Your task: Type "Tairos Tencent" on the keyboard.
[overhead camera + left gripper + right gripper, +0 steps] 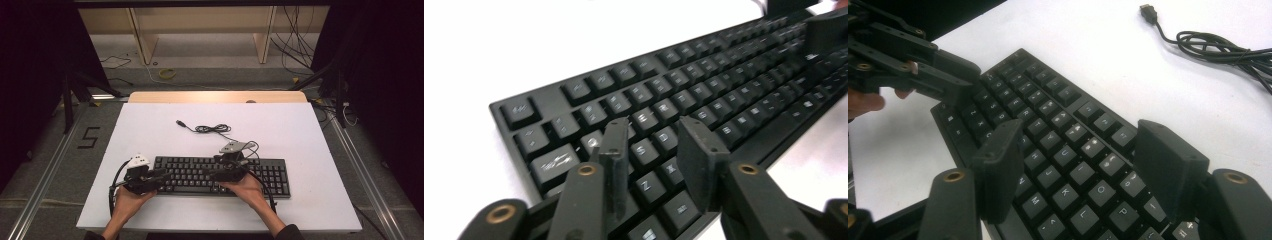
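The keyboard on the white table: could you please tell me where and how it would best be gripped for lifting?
Probably by the short ends of the keyboard, one gripper from each side. It lies flat, long and thin, so two end grips balance it; its cable trails behind, so avoid the rear edge.

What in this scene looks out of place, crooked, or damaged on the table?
Nothing looks damaged or spilled. The black keyboard lies flat and square to the white table, with no gaps among the keys in view. One small oddity: its USB cable is unplugged, lying in a loose tangle behind the keyboard with the plug free on the table.
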The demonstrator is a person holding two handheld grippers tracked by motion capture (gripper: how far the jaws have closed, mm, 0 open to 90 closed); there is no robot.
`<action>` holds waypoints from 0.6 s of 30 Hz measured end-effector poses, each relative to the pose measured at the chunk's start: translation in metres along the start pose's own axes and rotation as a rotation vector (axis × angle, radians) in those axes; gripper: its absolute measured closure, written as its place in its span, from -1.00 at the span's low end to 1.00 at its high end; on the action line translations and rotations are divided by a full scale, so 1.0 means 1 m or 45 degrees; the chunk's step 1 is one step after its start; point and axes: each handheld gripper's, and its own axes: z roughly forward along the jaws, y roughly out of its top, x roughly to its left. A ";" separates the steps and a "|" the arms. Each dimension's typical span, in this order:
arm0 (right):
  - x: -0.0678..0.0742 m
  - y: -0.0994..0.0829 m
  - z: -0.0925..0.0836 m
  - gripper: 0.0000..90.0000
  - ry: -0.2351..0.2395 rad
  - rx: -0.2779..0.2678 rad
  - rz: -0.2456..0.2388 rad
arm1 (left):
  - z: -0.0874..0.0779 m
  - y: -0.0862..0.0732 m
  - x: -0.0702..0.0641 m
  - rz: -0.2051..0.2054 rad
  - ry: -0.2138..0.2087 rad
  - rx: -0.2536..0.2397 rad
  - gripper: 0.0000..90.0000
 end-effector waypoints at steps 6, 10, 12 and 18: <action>-0.002 0.000 0.002 -0.01 -0.008 -0.006 0.000 | -0.003 0.001 -0.002 -0.006 -0.011 -0.057 0.14; -0.004 0.000 0.002 0.09 -0.014 -0.003 0.003 | -0.005 0.001 -0.001 -0.023 -0.015 -0.078 0.00; -0.004 0.000 0.003 0.16 -0.015 -0.005 0.005 | -0.005 0.001 0.000 -0.040 -0.015 -0.085 -0.06; -0.006 0.001 0.005 0.36 -0.011 0.003 0.011 | -0.006 0.001 0.001 -0.058 -0.004 -0.100 -0.16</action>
